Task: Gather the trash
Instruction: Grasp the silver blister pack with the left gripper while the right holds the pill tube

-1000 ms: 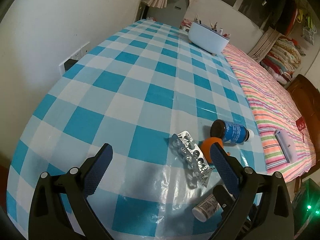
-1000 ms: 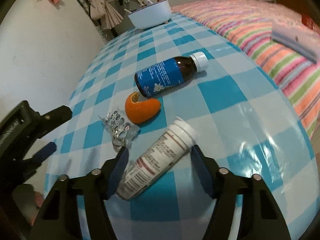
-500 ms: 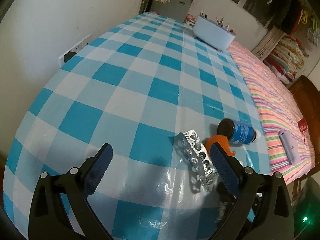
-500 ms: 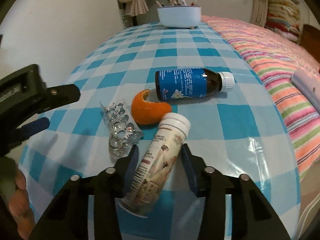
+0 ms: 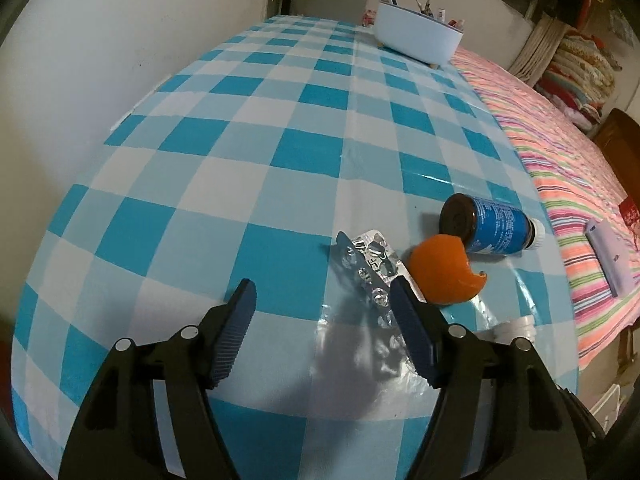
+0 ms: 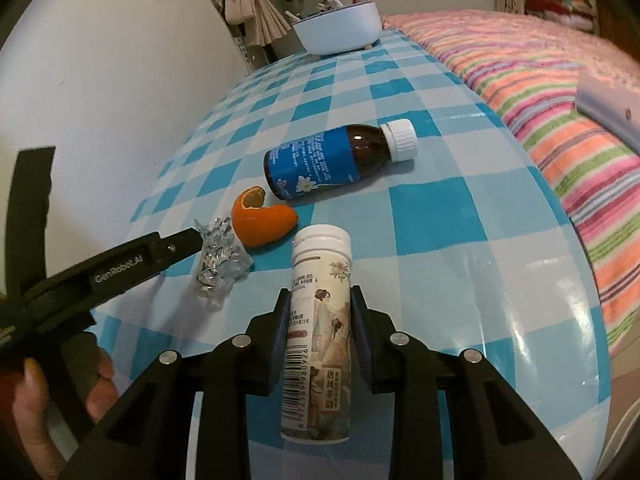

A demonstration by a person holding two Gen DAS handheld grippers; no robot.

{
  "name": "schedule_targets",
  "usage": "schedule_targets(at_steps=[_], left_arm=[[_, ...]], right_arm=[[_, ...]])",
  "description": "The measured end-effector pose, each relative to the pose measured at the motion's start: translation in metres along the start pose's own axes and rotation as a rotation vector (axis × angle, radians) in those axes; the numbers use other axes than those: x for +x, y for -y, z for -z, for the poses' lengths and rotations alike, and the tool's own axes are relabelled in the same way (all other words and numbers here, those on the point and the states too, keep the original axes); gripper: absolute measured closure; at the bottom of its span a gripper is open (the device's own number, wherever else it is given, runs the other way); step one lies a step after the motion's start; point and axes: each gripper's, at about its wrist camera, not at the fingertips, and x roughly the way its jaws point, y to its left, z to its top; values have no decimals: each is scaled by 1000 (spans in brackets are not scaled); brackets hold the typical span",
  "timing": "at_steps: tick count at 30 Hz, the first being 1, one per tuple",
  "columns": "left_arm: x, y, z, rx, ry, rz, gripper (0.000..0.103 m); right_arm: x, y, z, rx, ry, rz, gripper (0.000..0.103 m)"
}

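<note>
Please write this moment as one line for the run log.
right gripper: shut on tablet tube | left gripper: closing, nothing gripped, beside blister pack | orange peel, brown bottle: on table

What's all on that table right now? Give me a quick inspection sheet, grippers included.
Surface: checked blue tablecloth, glossy.
Job's things: white tube; brown bottle lying down; orange peel; foil blister pack.
Clutter: white bowl of small items at the far end.
Grippers: right gripper shut on the tube; left gripper has been closing, open, blister pack by its right finger.
Cables: nothing seen.
Surroundings: striped bedspread, wall.
</note>
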Motion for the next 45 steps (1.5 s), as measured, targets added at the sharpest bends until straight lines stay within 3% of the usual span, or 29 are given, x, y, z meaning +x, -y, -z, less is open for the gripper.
schedule_targets(at_steps=[2,4,8,14,22,23,26,31,38,40,42,43,45], left_arm=[[-1,0,0,-2,3,0,36],[-1,-1,0,-4,5,4,45],[-9,3,2,20,8,4,89],[1,4,15,64,-39,12,102],[-15,-5,13,67,-10,28,100],[-15,-5,14,77,-12,22,92],[-19,-9,16,42,9,22,14],[-32,-2,11,59,85,3,15],[-9,-4,1,-3,4,46,17],[-2,-6,-4,-10,-9,42,26],[3,-5,-6,-11,-26,50,48],[3,0,-3,2,-13,28,50],[4,2,-4,19,-7,21,65]], right_arm=[[-3,5,0,16,5,-14,74],[-7,7,-1,25,14,-26,74],[-15,9,-2,36,25,-58,74],[-30,7,-1,30,59,-81,74],[-40,14,-1,47,79,-96,74],[-41,14,-1,48,80,-98,74],[-41,15,-1,51,79,-105,74],[-43,15,-1,54,78,-111,74],[-44,18,0,66,75,-119,74],[-45,19,0,66,77,-120,74],[-46,20,0,67,79,-122,74],[-46,20,0,67,79,-122,74],[-47,21,0,70,81,-125,74]])
